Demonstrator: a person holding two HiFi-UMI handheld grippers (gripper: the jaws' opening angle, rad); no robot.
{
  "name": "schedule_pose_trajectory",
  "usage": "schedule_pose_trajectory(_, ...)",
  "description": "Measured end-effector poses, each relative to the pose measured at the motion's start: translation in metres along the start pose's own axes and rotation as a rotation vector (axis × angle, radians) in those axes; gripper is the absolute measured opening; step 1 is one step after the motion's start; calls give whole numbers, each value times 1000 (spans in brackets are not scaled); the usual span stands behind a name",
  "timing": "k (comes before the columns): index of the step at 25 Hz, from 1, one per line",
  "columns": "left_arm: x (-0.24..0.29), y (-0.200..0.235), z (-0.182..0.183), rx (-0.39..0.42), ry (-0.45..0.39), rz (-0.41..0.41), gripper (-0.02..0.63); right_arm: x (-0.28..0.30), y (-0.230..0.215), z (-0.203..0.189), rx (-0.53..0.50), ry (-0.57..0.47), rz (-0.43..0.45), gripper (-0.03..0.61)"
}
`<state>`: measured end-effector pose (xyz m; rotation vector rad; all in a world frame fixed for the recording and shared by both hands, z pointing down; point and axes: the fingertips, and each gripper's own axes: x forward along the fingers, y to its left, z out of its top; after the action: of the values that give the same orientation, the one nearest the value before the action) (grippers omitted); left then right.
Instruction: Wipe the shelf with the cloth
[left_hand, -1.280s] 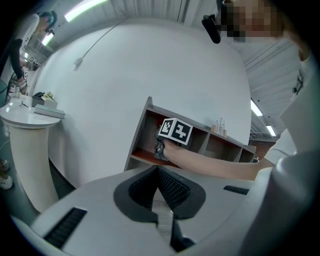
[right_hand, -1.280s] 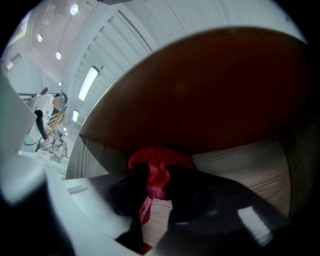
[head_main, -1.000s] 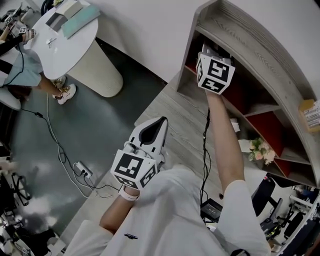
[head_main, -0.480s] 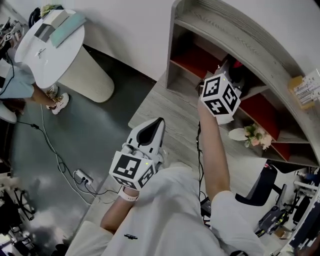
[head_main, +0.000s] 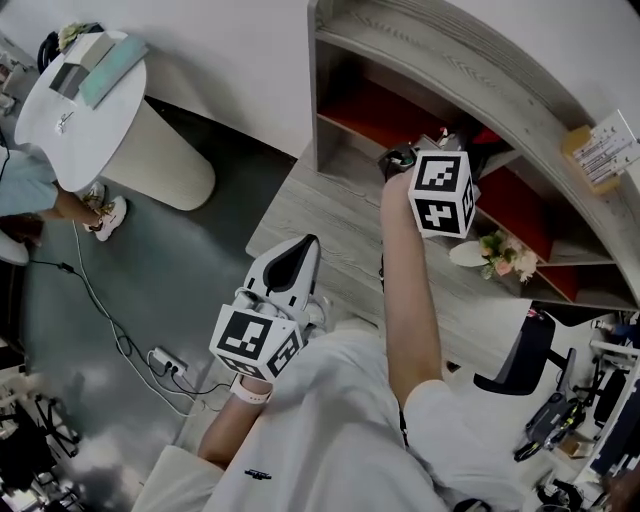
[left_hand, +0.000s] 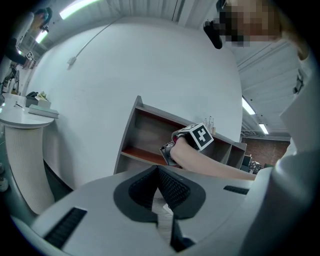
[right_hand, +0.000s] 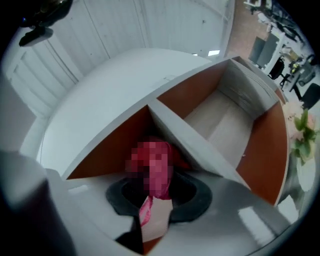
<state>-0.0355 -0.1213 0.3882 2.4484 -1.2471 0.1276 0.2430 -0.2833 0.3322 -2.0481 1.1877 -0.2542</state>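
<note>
The grey shelf (head_main: 420, 50) with red back panels stands ahead of me at the upper right of the head view. My right gripper (head_main: 415, 152) reaches into it at an upright divider (right_hand: 185, 132). It is shut on a red cloth (right_hand: 146, 210), which bunches out in front of the jaws against the shelf's inner corner. In the head view the cloth is hidden behind the gripper. My left gripper (head_main: 303, 252) hangs low near my body, clear of the shelf, shut with nothing in it. The left gripper view shows the right gripper (left_hand: 170, 150) at the shelf.
A round white table (head_main: 60, 110) with a seated person's foot (head_main: 103, 215) beside it stands at the left. Cables and a power strip (head_main: 165, 358) lie on the floor. A dish of flowers (head_main: 505, 255) sits in a lower compartment, a box (head_main: 600, 150) on the shelf top.
My right gripper has swept from the shelf's left end along it to the divider and rolled as it went. The left gripper has stayed about where it was.
</note>
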Motion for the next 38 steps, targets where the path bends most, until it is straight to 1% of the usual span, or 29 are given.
schedule_pose_trajectory(4,2,4,3,6,1,14,6,3,-1,5,68,-53,-57,98)
schedule_pose_trajectory(7,4,8,7,10,0,24,6,14,0,8,79,-72,-78,98)
schedule_pose_trajectory(11,6,14,10,12,2,40,6,30,-7,2,75,-67,-111,97)
schedule_pose_trajectory(15,7,19,16,18,-4,48,6,40,-25,-14,116,-27,-193,95)
schedule_pose_trajectory(18,5,23,20,19,-8,52,6,39,-31,-21,94,-17,-223,95)
schedule_pose_trajectory(20,4,23,21,18,-10,51,6,36,-38,-27,97,8,-250,95)
schedule_pose_trajectory(25,0,19,16,15,-11,40,6,20,-69,-52,184,123,-370,95)
schedule_pose_trajectory(29,-6,16,13,10,-16,33,6,2,-79,-55,238,182,-428,94)
schedule_pose_trajectory(34,-12,8,13,5,-27,16,6,-29,-85,-54,295,227,-456,94)
schedule_pose_trajectory(38,-14,2,13,2,-33,1,6,-51,-83,-48,283,233,-437,94)
